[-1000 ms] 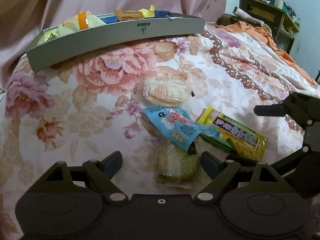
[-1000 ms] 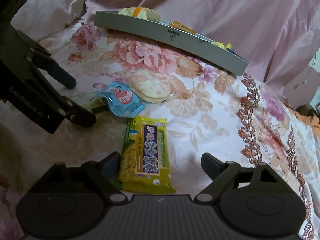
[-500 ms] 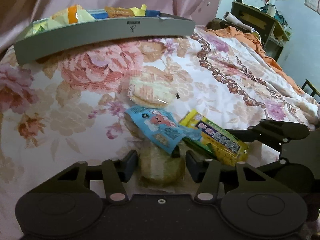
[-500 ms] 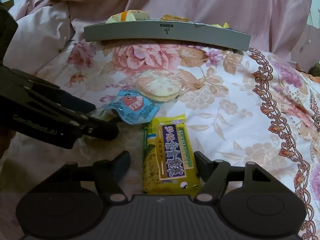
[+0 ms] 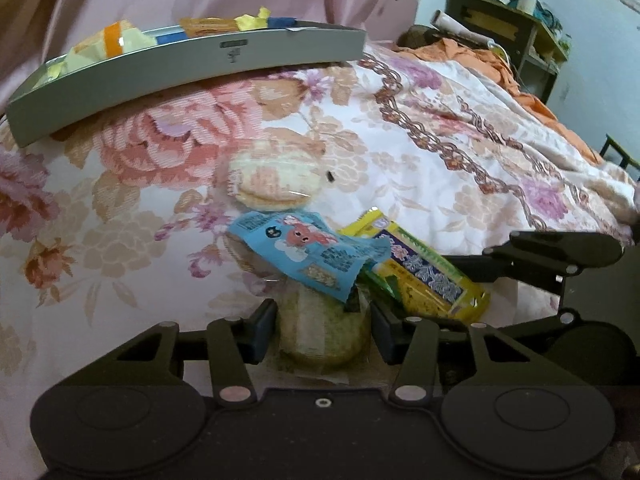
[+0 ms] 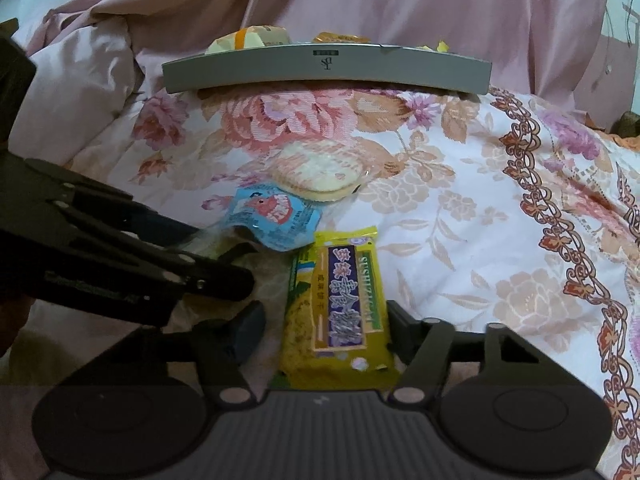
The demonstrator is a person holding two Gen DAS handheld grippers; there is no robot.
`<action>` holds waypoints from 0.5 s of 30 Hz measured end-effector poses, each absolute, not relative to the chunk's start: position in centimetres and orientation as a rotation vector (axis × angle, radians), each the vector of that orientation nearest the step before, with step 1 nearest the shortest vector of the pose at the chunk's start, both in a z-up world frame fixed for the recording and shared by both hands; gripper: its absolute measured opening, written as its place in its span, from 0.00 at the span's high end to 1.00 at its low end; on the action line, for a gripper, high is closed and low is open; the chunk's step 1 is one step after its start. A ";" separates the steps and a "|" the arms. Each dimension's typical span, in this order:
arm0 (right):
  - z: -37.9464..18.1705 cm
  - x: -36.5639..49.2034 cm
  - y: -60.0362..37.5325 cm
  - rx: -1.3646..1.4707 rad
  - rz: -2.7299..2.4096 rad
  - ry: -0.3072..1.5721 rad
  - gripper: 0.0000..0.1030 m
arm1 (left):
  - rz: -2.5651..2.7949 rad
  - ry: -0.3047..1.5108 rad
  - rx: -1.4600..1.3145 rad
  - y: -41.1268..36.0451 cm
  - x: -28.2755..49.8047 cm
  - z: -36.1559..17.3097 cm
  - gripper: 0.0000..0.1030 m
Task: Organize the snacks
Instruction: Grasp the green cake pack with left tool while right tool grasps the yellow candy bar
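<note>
- Bedspread [image 6: 460,208], floral, is used as the work surface; a bed, no desk.
- Grey tray [image 6: 328,72] is taken as landmark. It is set at the far edge against pink bedding and already carries several wrapped snacks [image 5: 108,40], so it is judged to be the collection point.
- Four loose snacks are grouped on the bedspread nearer the cameras than the tray, well apart from it.
- Pale round cracker pack [image 6: 316,172] lies closest to the tray of the four.
- Blue packet [image 5: 308,252] lies just beyond the cracker pack from the tray, overlapping the greenish round pack; it is judged likely to be dragged along or slide off if that pack is lifted.
- Greenish round pack [image 5: 324,332] is bracketed by the left gripper [image 5: 324,330]. Both pads sit at its sides; jaws are narrowed to about its width. Contact seems made, though firm pinch cannot be confirmed.
- Yellow packet [image 6: 340,312] lies lengthwise, pointing toward the tray, farthest from it. It is straddled by the right gripper [image 6: 324,332]: right pad touches its edge, left pad [image 6: 244,332] is seen apart from it, so jaws are partly open and nothing is held yet.
- Both grippers are placed low and side by side, near each other; a paired pick-up is judged to be the step in hand.
</note>
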State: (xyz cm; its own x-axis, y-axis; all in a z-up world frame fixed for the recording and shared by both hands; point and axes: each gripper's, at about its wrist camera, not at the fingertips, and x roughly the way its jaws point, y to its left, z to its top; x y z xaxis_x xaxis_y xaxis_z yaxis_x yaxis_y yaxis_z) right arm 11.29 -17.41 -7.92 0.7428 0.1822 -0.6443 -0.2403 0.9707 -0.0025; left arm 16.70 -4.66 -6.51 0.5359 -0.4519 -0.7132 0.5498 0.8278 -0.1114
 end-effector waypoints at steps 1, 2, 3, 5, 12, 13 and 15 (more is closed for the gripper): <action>-7.8 11.2 -17.4 -0.097 0.235 0.694 0.47 | -0.596 0.808 0.136 -4.7 16.6 -6.5 0.50; -7.8 11.0 -17.5 -0.102 0.237 0.696 0.48 | -0.595 0.809 0.139 -4.8 16.5 -6.5 0.50; -7.7 10.9 -17.7 -0.101 0.239 0.698 0.48 | -0.593 0.810 0.142 -4.8 16.4 -6.5 0.50; -7.5 10.6 -18.0 -0.094 0.238 0.701 0.49 | -0.589 0.814 0.149 -4.9 16.2 -6.4 0.50; -7.0 9.2 -19.6 -0.072 0.217 0.699 0.49 | -0.561 0.832 0.211 -5.6 15.0 -6.4 0.49; -7.0 9.2 -19.8 -0.066 0.219 0.704 0.49 | -0.556 0.833 0.224 -5.8 14.9 -6.5 0.49; -7.0 9.4 -20.0 -0.056 0.228 0.712 0.48 | -0.550 0.830 0.242 -6.0 14.7 -6.7 0.48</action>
